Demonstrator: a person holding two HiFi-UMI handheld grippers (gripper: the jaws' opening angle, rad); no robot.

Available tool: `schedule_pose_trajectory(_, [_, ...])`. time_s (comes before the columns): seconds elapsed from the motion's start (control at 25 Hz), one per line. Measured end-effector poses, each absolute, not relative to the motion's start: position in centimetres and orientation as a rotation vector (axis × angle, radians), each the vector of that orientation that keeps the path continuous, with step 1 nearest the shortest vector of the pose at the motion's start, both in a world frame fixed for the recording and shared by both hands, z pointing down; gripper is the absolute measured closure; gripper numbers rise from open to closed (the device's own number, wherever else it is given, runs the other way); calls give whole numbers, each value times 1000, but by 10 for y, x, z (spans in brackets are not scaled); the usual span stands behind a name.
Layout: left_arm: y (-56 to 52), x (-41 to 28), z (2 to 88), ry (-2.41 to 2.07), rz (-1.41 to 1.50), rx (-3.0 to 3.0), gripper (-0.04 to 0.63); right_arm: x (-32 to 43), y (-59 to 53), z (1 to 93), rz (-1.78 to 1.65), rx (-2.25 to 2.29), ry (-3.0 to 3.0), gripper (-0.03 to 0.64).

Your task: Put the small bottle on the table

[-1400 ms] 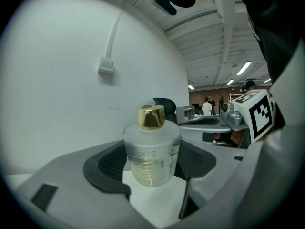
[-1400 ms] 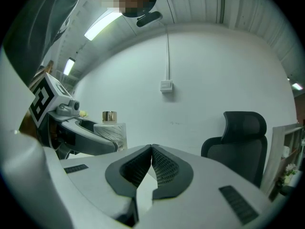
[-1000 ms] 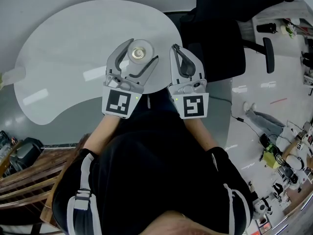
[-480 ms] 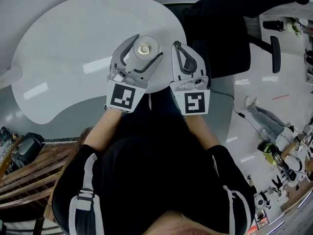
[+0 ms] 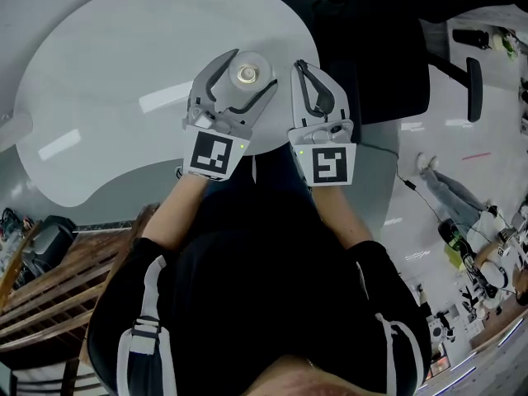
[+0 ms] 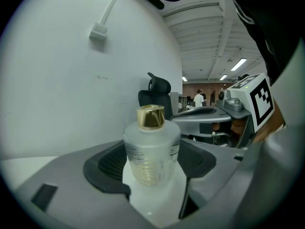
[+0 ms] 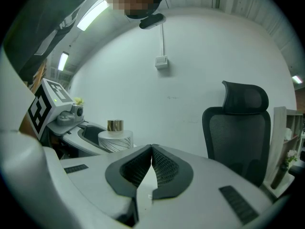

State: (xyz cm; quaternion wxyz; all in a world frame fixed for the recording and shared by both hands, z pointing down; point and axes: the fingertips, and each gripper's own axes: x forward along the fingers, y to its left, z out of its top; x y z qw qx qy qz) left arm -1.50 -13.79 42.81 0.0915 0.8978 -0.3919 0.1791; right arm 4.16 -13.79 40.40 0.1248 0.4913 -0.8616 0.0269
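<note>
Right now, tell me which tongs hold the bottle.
The left tongs: their jaws clasp the small gold-capped bottle on both sides. The right tongs are shut on nothing, jaws together.

I can read no text or numbers anywhere; the fine print on the label of the small bottle is too blurred.

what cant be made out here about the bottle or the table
- Whether the small frosted glass bottle with gold cap touches the white table: head view looks straight down; left gripper jaws surround it.
- Its label print: too small, left gripper view.
- Its lower half, right gripper view: behind the right gripper's body.
- Table legs: under the tabletop.
</note>
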Motion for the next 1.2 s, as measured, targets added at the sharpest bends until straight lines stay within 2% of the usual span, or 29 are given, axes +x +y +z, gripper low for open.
schedule_pose_trajectory(1.2, [-151, -13, 495, -1107, 727, 2708, 267, 29, -148, 469, 246, 1347, -2432, 594])
